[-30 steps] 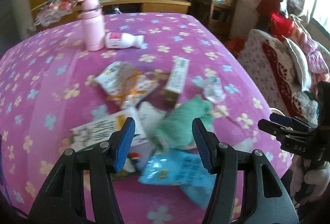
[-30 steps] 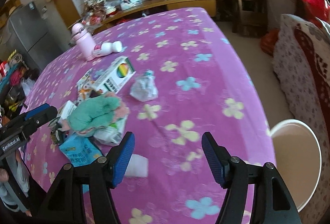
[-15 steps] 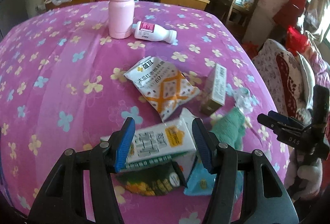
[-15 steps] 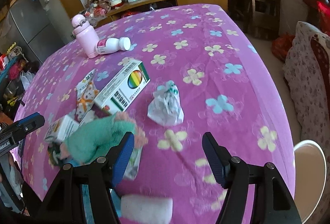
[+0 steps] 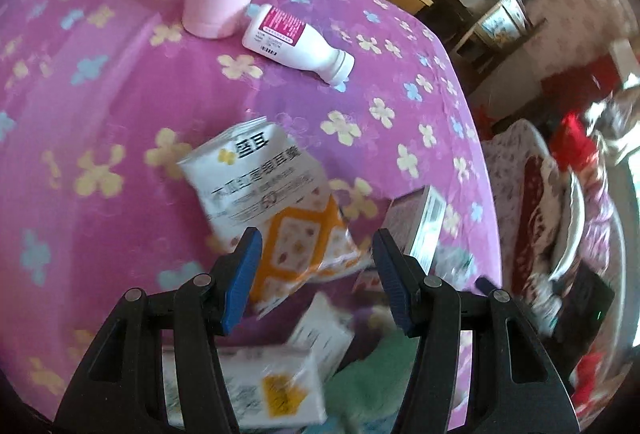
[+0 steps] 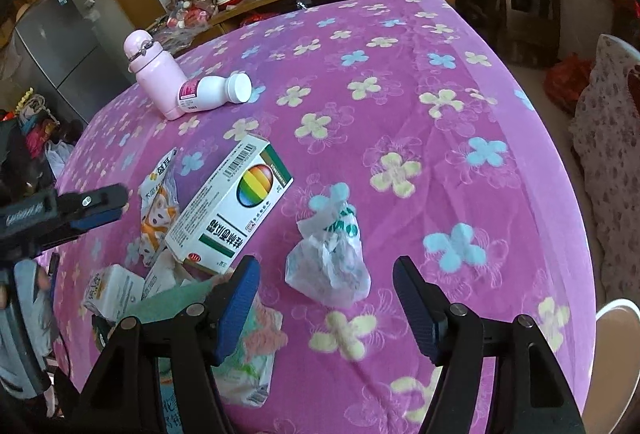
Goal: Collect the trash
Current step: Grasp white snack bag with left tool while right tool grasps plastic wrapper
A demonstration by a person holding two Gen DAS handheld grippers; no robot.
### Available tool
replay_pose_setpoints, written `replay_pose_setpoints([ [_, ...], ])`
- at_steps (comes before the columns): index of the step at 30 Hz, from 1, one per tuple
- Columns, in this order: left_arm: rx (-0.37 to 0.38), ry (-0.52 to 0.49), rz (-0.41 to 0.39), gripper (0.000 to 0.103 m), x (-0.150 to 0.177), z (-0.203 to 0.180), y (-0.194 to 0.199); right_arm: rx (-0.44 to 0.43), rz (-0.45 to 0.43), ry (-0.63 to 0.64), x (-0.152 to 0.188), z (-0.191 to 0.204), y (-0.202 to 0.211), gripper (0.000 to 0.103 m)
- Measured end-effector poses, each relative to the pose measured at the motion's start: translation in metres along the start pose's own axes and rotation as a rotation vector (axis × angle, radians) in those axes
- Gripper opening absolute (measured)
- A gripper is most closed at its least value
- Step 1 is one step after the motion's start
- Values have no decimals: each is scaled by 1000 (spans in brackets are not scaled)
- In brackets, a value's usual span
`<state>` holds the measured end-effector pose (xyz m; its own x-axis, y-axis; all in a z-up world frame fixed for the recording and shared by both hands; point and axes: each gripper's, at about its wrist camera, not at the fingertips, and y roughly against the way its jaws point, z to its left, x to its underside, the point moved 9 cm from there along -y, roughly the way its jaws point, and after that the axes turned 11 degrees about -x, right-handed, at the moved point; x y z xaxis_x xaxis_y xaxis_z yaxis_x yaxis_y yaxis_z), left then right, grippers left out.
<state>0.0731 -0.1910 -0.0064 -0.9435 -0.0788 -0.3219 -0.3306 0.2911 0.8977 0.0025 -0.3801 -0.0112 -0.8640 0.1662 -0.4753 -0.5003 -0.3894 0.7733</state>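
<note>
Trash lies in a loose pile on the pink flowered cloth (image 6: 460, 162) covering the desk, near my edge. Left gripper (image 5: 316, 274): jaws released, nothing clamped, hanging over the orange-and-white snack pouch (image 5: 272, 202); the pouch's lower end sits in the gap between the pads, but I see no contact. Below it, a blurred white carton (image 5: 256, 390) and a green cloth (image 5: 372, 382), overlapping. Right gripper (image 6: 326, 302): jaws released, empty, the gap lined up with a crumpled white bag with green print (image 6: 328, 258), which lies just ahead of the tips, not between them. Left of that bag, a white box with a rainbow ball logo (image 6: 236, 210), lying flat, its near end resting on the pile. Farther back, a pink flask (image 6: 154, 78) stands upright, with a white bottle with a magenta label (image 6: 214, 94) on its side, touching the flask's base. Bottom right, off the desk, a white bin rim (image 6: 616, 308) shows.
</note>
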Motion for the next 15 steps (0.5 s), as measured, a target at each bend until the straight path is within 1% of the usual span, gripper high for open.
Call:
replay_pose_setpoints([
  [3,16,30,-16,56,-8,-4,-3,-9,1,-1,-2,-2,-1,69],
  [5,4,30,-13,58,-11,-6,-7,-14,-1,-4,-3,-3,-2,69],
  [7,-40,9,-5,58,-11,-4,-13,-20,0,-7,-3,-5,-3,69],
  [8,-85,-4,-4,58,-10,0,-15,-23,1,-9,-3,-5,-4,69],
  [10,-124,-13,-6,58,-9,8,-15,-29,2,-10,-3,-6,-4,69],
  [12,-132,-2,-6,58,-9,18,-15,-36,4,-5,-4,-6,-6,69],
  [15,-129,17,26,58,-5,25,-22,-37,14,4,-5,-5,-11,69],
])
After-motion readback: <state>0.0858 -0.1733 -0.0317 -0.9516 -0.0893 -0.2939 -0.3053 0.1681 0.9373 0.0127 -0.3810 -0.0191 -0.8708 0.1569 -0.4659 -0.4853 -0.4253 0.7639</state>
